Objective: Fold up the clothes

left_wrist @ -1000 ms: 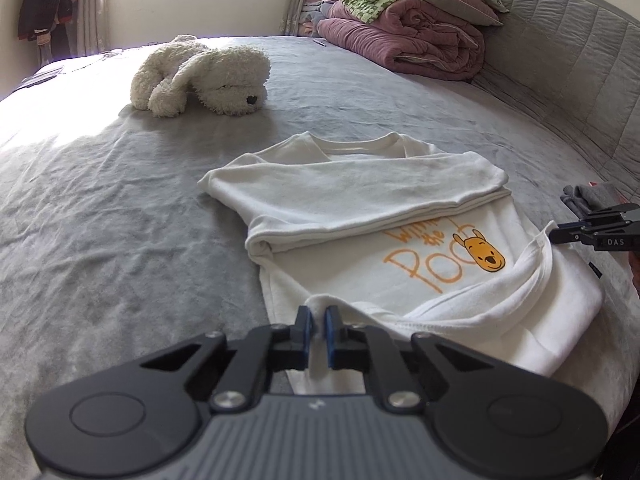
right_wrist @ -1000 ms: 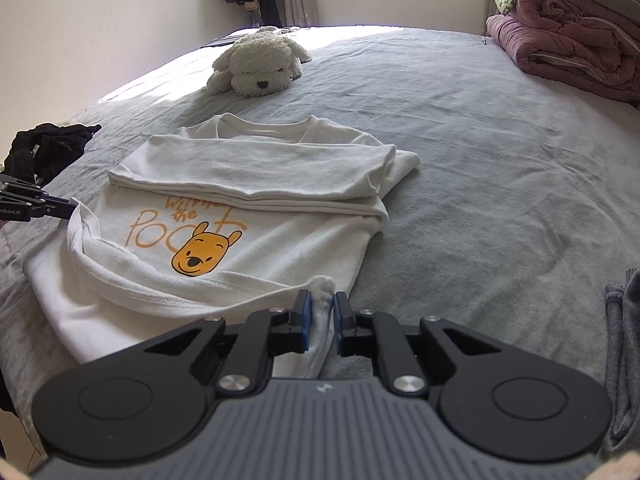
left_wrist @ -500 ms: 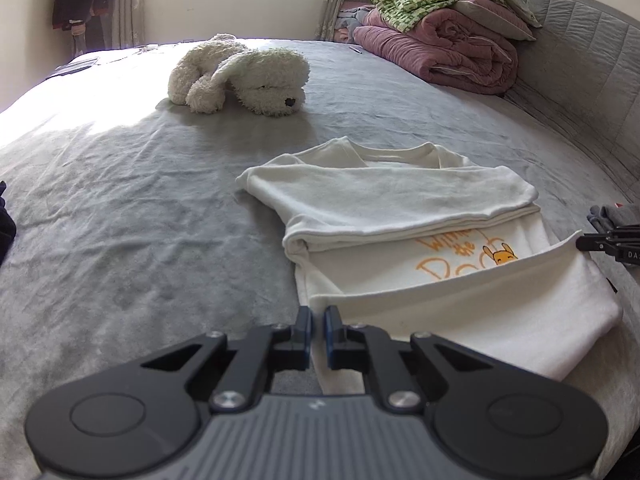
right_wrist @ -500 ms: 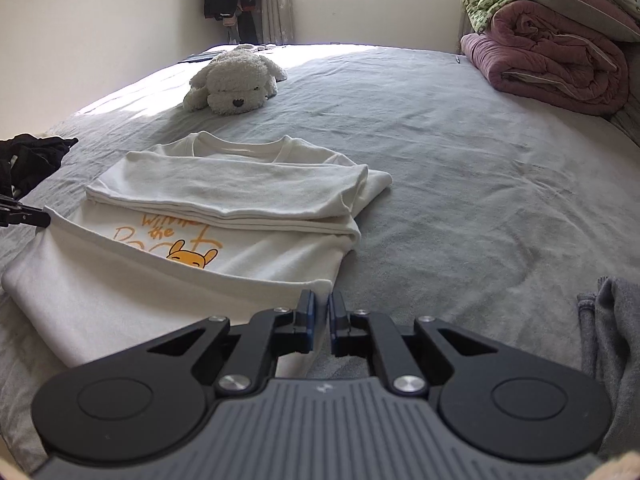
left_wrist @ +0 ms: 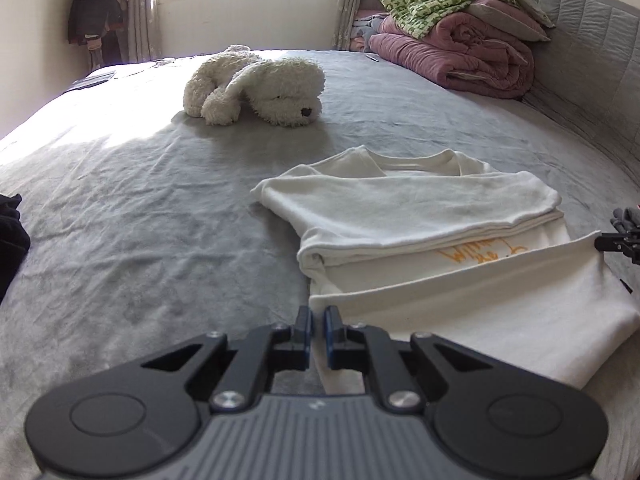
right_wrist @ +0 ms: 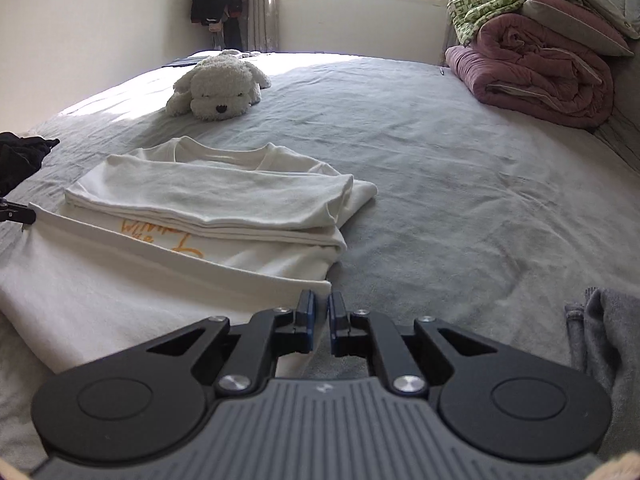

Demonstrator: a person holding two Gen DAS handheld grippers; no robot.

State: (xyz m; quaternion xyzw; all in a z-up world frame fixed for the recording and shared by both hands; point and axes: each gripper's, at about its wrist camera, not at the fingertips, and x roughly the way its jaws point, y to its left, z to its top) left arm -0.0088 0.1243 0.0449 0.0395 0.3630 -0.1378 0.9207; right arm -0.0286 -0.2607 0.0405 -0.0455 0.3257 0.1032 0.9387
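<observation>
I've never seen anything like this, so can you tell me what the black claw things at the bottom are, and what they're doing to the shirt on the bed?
Those are two pinching tools, one in each of a person's hands, each carrying its own camera. One picture looks along the left gripper, the other along the right gripper. Each is shut on a bottom corner of the white Winnie the Pooh sweatshirt, lifting its hem to fold it over the orange lettering. The sleeves are already folded across. Also on the grey bed: a white plush dog, pink quilts and a grey garment.
</observation>
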